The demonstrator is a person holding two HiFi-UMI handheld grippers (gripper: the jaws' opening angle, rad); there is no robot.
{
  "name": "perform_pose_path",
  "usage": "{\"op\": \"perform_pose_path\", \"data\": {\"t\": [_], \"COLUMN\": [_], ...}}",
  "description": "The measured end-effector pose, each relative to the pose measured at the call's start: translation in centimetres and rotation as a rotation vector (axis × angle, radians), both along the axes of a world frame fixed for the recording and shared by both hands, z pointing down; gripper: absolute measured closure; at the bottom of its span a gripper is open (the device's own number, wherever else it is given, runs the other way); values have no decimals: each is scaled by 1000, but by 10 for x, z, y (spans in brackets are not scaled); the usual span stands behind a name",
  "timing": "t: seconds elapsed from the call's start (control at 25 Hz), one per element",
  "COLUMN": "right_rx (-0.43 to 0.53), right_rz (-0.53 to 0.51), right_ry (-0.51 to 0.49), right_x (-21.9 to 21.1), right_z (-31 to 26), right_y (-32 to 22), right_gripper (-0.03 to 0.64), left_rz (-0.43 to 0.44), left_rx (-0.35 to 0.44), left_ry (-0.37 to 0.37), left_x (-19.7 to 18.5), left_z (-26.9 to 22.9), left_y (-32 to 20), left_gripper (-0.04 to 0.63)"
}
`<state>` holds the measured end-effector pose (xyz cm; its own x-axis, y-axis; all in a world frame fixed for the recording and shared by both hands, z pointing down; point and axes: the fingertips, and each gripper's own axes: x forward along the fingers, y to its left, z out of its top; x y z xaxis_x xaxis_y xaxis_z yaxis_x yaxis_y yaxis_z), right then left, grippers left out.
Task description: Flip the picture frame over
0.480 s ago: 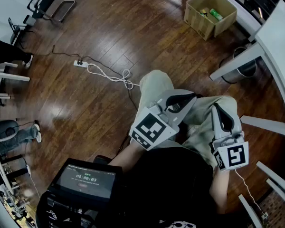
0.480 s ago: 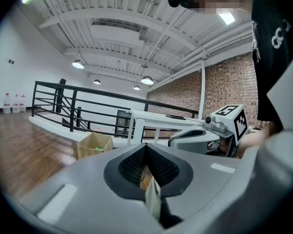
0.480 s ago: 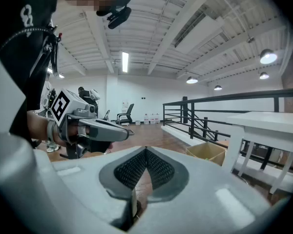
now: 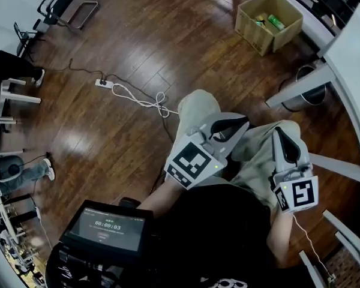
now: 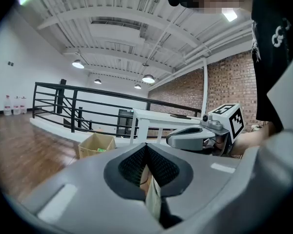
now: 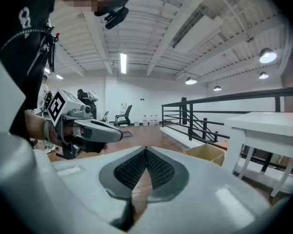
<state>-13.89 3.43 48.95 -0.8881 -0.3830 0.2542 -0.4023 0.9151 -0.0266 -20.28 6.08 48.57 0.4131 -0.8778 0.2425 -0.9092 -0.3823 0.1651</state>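
Brown plank floor (image 4: 138,35) fills the head view, and both tools are parked on the seated person's lap. The grey left gripper (image 4: 243,123) and the grey right gripper (image 4: 280,132), each with a black-and-white marker cube, point out over the knees, jaws drawn together, nothing in them. An open tan cardboard box (image 4: 269,18) sits far off and a white table (image 4: 354,53) runs down the right edge. No picture frame anywhere. Over to the left gripper view: ribbed black pads (image 5: 158,165) meet tip to tip, empty, aimed across the room at box and table, the partner tool just beside. Right gripper view, same story: closed on nothing, table legs off to the right, and no frame here either. So I'd say the flip hasn't begun and the job in hand is finding the frame, perhaps up on that table, whose top no view shows. To do it well: lift both tools, part the jaws before closing in, take the frame by opposite edges, and turn it slowly so it doesn't slap down.
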Motion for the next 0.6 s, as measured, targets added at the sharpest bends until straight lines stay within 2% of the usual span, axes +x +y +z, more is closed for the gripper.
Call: {"op": "perform_pose_path", "data": {"t": [0.4, 0.6], "right_rx": [22, -1], "right_rz": [16, 52], "right_ry": [-13, -20], "right_x": [0, 12], "right_z": [-9, -2], "right_y": [-29, -31], "right_gripper": [624, 624], "left_rz": [12, 31], "left_rx": [16, -18], "left_ry": [-19, -17], "left_x": [-3, 8], "left_z": [-7, 0], "left_y": [-31, -28], "left_gripper": [578, 578]}}
